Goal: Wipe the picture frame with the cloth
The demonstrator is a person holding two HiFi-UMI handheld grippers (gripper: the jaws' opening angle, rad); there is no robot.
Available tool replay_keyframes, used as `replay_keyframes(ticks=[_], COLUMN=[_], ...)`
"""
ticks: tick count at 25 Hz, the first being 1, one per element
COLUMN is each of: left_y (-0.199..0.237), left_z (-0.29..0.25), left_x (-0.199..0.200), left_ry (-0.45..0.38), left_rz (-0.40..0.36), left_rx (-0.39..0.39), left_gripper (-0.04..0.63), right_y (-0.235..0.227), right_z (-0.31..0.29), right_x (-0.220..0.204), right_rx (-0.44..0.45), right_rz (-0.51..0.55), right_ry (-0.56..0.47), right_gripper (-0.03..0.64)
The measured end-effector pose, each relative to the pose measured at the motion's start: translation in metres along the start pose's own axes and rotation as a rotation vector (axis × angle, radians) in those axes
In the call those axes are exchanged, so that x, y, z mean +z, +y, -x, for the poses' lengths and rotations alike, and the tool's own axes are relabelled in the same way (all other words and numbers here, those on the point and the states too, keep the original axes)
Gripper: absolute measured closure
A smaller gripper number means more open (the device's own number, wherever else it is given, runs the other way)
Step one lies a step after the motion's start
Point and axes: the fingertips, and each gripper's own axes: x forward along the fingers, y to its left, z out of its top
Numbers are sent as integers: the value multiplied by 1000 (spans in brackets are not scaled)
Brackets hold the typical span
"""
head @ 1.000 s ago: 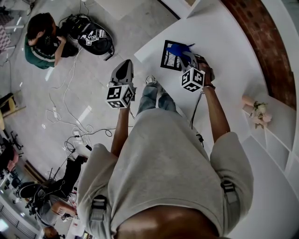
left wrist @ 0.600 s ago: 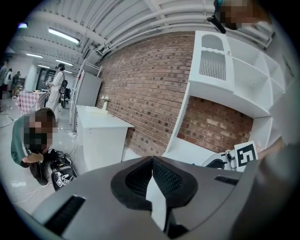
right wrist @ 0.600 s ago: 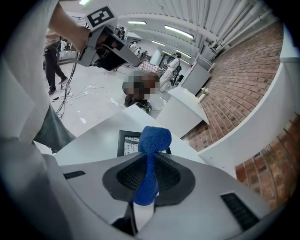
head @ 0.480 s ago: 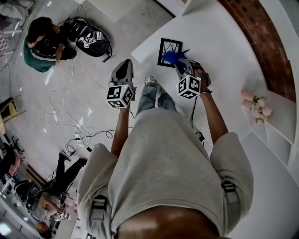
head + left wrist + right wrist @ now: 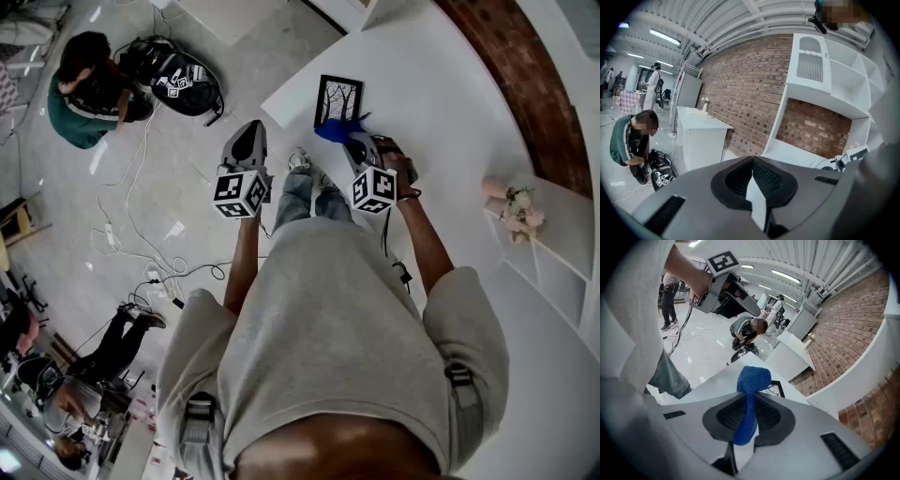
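When viewed from the head, shows a white table [image 5: 441, 112] across the upper right. Left tool [image 5: 246, 141] at centre left, over the floor [image 5: 141, 187], jaws pressed together on nothing. Right tool [image 5: 349, 141] at upper centre, clamped on a blue cloth [image 5: 336, 128]. Black picture frame [image 5: 337, 100] flat on the table, just above the cloth's bunched end.

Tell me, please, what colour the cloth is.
The cloth is blue, clearest in the right gripper view.
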Motion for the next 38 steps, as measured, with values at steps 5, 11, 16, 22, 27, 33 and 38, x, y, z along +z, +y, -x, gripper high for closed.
replay_keyframes(ticks=[5, 11, 16, 22, 27, 33, 38], left_y=[-2, -1, 4, 17, 26, 33, 40], left_z=[3, 8, 11, 16, 17, 17, 17], left_x=[1, -2, -3, -3, -4, -6, -5], left_ry=[-11, -14, -14, -10, -2, 9, 14], left_rz=[9, 16, 21, 23, 31, 28, 26], left_rx=[-2, -1, 9, 27, 34, 43, 50], left_gripper=[580, 580, 580, 580, 580, 580, 580], right_y=[-6, -43, -80, -115, -135, -141, -122], right_z=[9, 8, -2, -20, -38, -59, -70], right_x=[10, 21, 26, 29, 28, 15, 4], right_rx=[-16, -90, -143, -176, -173, -153, -106], right_rz=[23, 55, 60, 60, 54, 16, 19], right_ry=[-16, -39, -32, -13, 25, 62, 93], right_gripper=[557, 557, 557, 557, 557, 557, 557])
